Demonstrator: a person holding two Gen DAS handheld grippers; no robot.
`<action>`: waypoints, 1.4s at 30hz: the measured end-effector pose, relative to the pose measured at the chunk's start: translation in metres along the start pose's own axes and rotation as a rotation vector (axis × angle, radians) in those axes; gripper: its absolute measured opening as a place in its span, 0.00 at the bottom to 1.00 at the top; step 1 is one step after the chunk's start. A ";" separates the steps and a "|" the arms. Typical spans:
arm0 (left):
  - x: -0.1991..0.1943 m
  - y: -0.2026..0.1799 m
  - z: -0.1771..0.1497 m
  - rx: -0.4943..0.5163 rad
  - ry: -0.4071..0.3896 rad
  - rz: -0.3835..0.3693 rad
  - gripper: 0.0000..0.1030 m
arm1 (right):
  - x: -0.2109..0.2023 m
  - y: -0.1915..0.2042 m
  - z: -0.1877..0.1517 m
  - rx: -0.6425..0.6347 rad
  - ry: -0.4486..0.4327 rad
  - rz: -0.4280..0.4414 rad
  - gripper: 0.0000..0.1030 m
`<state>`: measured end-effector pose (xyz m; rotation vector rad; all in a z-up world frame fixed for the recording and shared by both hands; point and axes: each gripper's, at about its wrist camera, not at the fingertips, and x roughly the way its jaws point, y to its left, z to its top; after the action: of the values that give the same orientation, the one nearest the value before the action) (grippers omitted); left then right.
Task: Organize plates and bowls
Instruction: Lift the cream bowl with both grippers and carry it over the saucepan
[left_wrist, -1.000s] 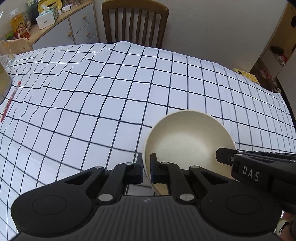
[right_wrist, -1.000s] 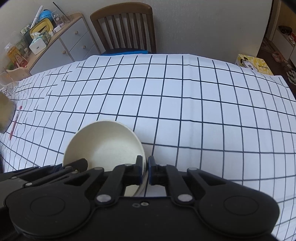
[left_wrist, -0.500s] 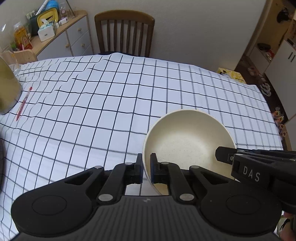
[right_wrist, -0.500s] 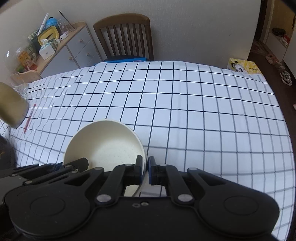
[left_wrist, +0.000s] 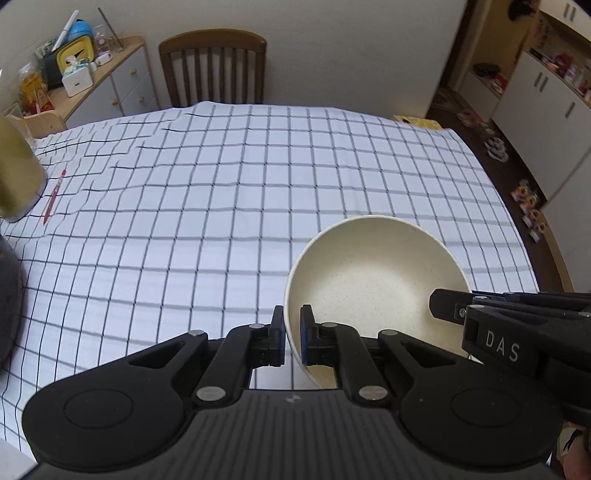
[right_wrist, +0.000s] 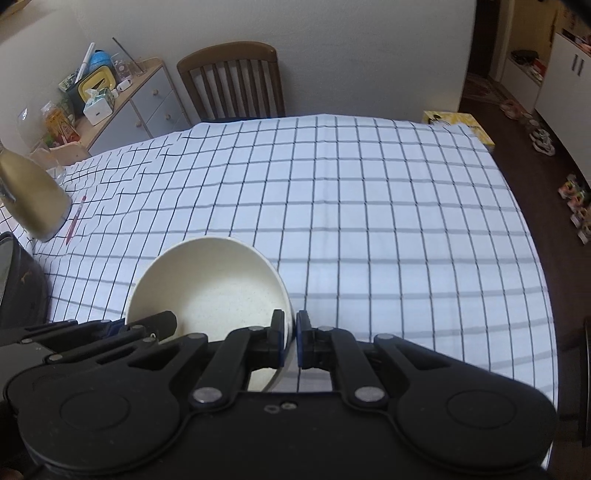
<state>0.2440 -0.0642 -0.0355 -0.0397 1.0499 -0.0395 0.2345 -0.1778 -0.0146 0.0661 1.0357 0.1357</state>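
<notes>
A cream speckled bowl (left_wrist: 373, 280) is held in the air above the checked tablecloth (left_wrist: 221, 192). My left gripper (left_wrist: 291, 334) is shut on the bowl's left rim. My right gripper (right_wrist: 290, 338) is shut on the bowl's right rim; the bowl also shows in the right wrist view (right_wrist: 214, 291). The right gripper's fingers (left_wrist: 448, 304) reach in from the right in the left wrist view. The left gripper's fingers (right_wrist: 155, 321) show at the left in the right wrist view. No plates are in view.
A wooden chair (left_wrist: 214, 66) stands at the table's far side. A gold lamp shade (right_wrist: 33, 199) and a red pen (right_wrist: 75, 219) are at the far left. A dark round object (right_wrist: 18, 284) sits at the left edge. The table's right edge (right_wrist: 524, 221) drops to the floor.
Both grippers have risen with the bowl held between them, and more of the table and room now shows. The grips on the rim have not changed.
</notes>
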 end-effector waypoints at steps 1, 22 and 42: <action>-0.003 -0.003 -0.005 0.013 0.002 -0.002 0.06 | -0.005 -0.002 -0.006 0.007 0.001 -0.005 0.06; -0.025 -0.065 -0.102 0.177 0.065 -0.115 0.08 | -0.059 -0.056 -0.112 0.126 0.012 -0.099 0.07; -0.003 -0.076 -0.126 0.252 0.065 -0.099 0.08 | -0.041 -0.064 -0.149 0.137 0.031 -0.129 0.07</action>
<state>0.1317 -0.1413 -0.0914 0.1393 1.1004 -0.2636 0.0905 -0.2489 -0.0632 0.1217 1.0761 -0.0514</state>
